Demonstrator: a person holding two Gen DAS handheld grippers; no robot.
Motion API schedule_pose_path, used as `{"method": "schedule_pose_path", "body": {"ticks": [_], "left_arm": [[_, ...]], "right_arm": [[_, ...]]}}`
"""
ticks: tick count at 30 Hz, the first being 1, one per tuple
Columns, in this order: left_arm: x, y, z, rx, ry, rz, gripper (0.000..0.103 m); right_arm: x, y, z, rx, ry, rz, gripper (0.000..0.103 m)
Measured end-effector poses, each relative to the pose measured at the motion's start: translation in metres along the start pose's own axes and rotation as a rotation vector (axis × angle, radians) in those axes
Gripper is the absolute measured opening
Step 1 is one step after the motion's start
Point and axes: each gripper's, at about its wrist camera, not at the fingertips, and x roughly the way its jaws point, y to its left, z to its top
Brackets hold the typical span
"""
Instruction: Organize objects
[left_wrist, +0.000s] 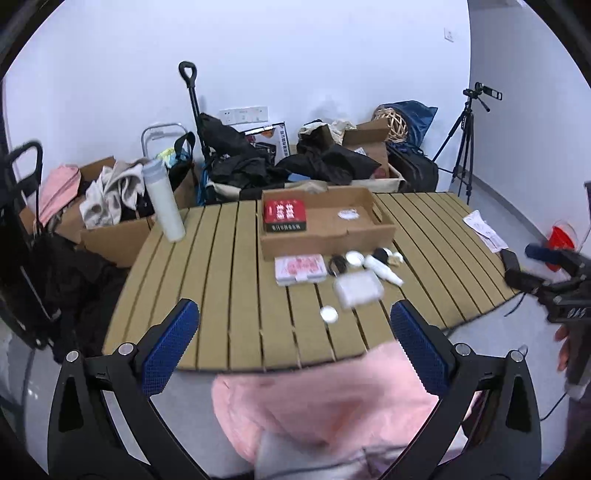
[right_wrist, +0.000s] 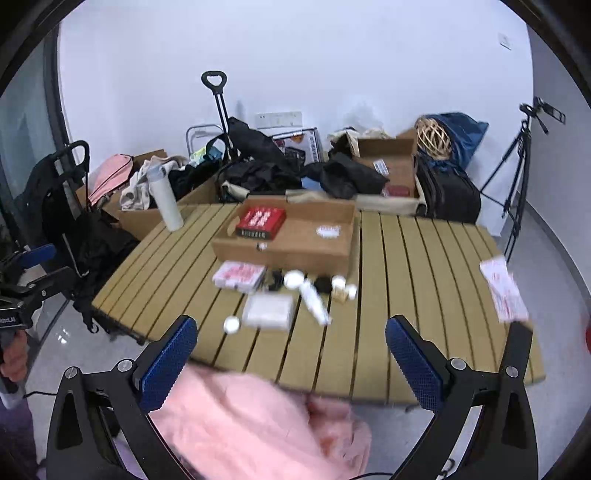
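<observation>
A shallow cardboard tray sits on the slatted wooden table, with a red box inside it. In front of the tray lie a pink-patterned box, a clear plastic case, a white tube, small white jars and a round white lid. My left gripper is open and empty, short of the table edge. My right gripper is also open and empty.
A tall white bottle stands at the table's far left corner. Papers lie at the right edge. Pink cloth fills the foreground below both grippers. Cartons, bags and a tripod crowd the floor behind.
</observation>
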Motion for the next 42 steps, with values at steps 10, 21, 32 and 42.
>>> {"method": "schedule_pose_path", "body": {"ticks": [10,21,32,42], "left_arm": [[0.006,-0.01,-0.081,-0.059,0.066,-0.016,0.103],[0.044,-0.012,-0.095,-0.102,0.019,-0.039,0.103],[0.176,-0.017,-0.058,-0.113,0.178,-0.181,0.091],[0.275,-0.039,-0.02,-0.16,0.335,-0.391,0.053]], "right_arm": [[-0.01,0.009,-0.076,0.024,0.055,0.005,0.103],[0.022,0.002,-0.092,0.054,0.082,0.053,0.1],[0.116,-0.019,-0.072,0.088,0.125,0.087,0.091],[0.225,-0.031,-0.012,0.149,0.185,0.2,0.056]]}}
